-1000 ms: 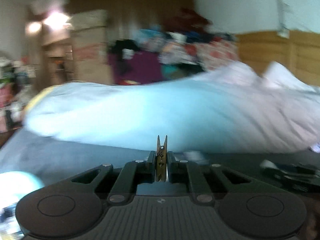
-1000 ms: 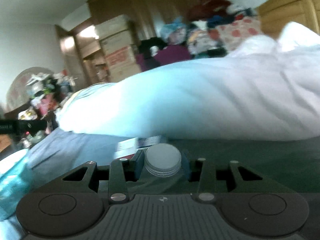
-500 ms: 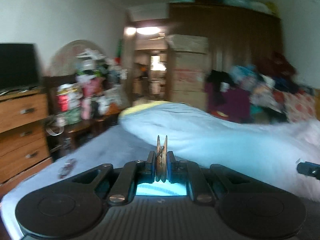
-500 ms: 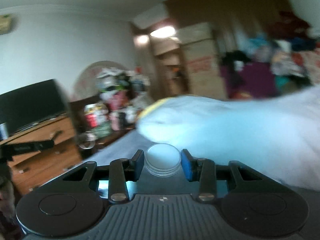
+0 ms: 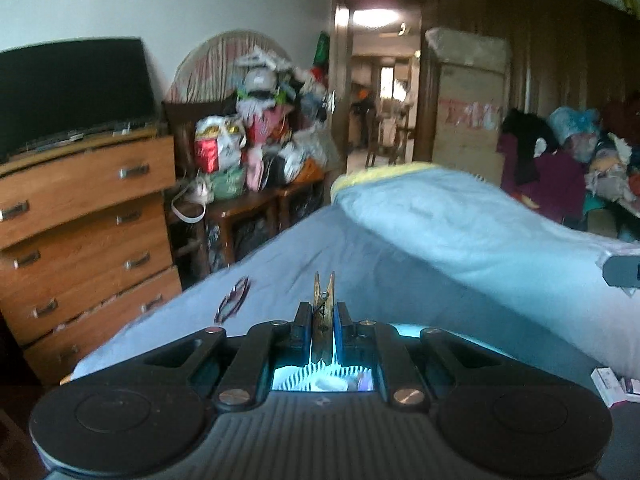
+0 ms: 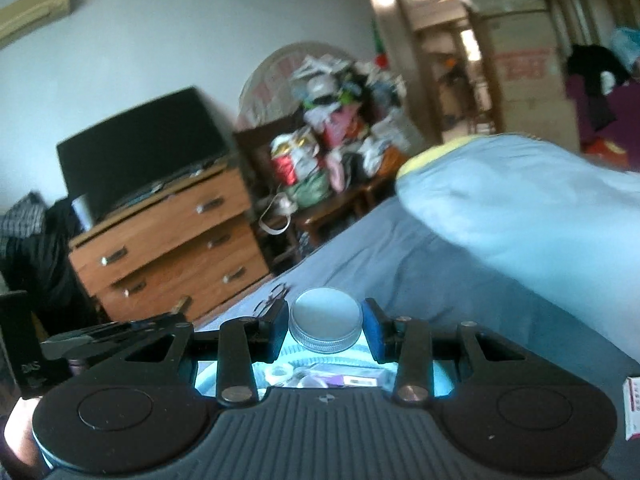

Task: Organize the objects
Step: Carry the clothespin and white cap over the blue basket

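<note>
Two grippers are loaded above the bed [image 5: 400, 264]: the left gripper [image 5: 323, 322] pinches a wooden clothespin [image 5: 323, 304] upright, and the right gripper [image 6: 325, 330] clamps a ribbed silver jar lid [image 6: 325, 320]. A wooden dresser [image 5: 80, 240] stands beside the bed.

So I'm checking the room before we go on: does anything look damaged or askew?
Yes. The lowest drawer front of the wooden dresser sits crooked, its top edge ragged and gapped, unlike the straight drawers above. The pile of bags beside it is messy, but nothing looks spilled.
</note>
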`<state>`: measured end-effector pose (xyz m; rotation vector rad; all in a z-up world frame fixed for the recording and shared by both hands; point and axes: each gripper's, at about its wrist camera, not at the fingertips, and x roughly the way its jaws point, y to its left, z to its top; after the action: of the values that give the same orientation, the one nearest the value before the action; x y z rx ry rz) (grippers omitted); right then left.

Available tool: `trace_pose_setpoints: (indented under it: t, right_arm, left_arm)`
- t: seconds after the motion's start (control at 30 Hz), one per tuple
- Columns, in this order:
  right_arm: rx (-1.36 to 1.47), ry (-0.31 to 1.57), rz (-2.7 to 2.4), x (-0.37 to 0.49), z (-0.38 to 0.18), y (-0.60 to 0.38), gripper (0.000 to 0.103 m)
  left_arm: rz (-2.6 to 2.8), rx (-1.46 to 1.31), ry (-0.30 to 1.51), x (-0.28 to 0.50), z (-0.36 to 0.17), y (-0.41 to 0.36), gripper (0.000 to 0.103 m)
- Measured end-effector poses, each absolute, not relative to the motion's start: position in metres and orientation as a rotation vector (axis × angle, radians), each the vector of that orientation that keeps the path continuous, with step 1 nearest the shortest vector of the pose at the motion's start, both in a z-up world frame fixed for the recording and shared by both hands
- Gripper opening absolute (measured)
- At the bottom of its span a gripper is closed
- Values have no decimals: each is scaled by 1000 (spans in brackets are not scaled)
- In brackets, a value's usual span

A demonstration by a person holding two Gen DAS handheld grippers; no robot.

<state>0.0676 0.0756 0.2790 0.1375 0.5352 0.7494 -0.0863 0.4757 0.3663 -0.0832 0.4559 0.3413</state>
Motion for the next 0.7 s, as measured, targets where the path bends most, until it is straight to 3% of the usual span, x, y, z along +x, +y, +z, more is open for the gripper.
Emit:
trace_pose_setpoints:
  t: [0.3,0.7]
  right_arm:
    - [60,562,792,56,272,124,41]
    - [60,560,781,55,268,117,41]
  left_arm:
    - [334,-83,499,-72,329,456,12]
    - [322,-84,515,-47,309,441,12]
